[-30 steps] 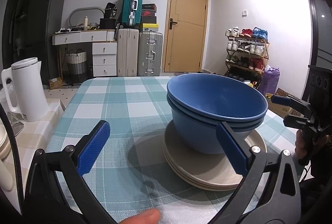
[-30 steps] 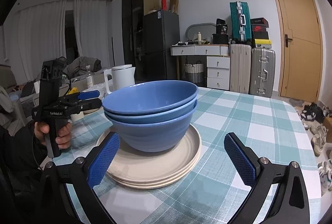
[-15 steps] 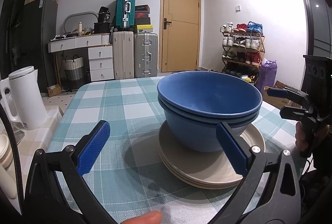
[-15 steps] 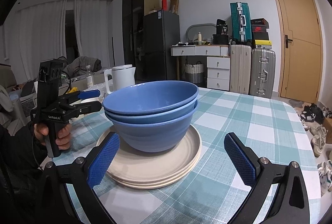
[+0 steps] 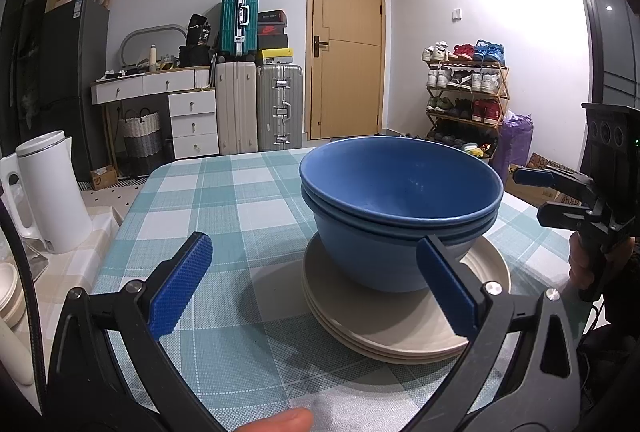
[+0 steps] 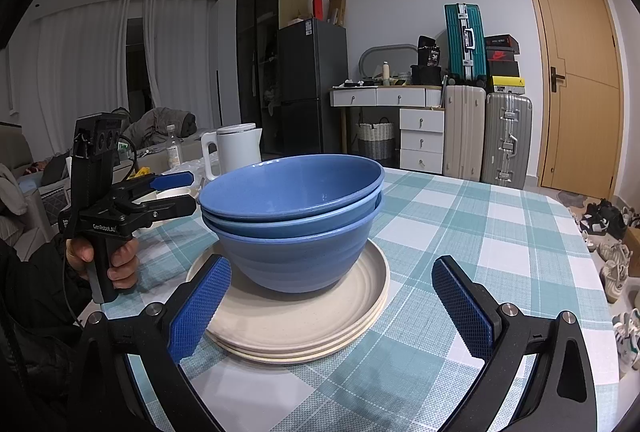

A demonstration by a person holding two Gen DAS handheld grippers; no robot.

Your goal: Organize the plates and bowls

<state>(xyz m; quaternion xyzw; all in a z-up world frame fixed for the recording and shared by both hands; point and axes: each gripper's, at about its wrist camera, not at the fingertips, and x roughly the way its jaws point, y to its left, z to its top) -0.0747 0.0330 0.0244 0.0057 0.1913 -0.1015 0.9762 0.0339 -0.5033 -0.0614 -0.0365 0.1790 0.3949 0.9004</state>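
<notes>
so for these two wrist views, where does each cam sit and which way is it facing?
Left wrist: sits behind the open left gripper, low over the checked table, facing the door and shoe rack; the right gripper shows at its right edge.
Right wrist: sits behind the open right gripper, facing the fridge and curtains; the left gripper and its hand show at left.
Shared: stacked blue bowls on cream plates, white kettle, suitcases.

Nested blue bowls (image 5: 400, 192), approx 3, upright atop beige plate stack (image 5: 400, 336).
</notes>
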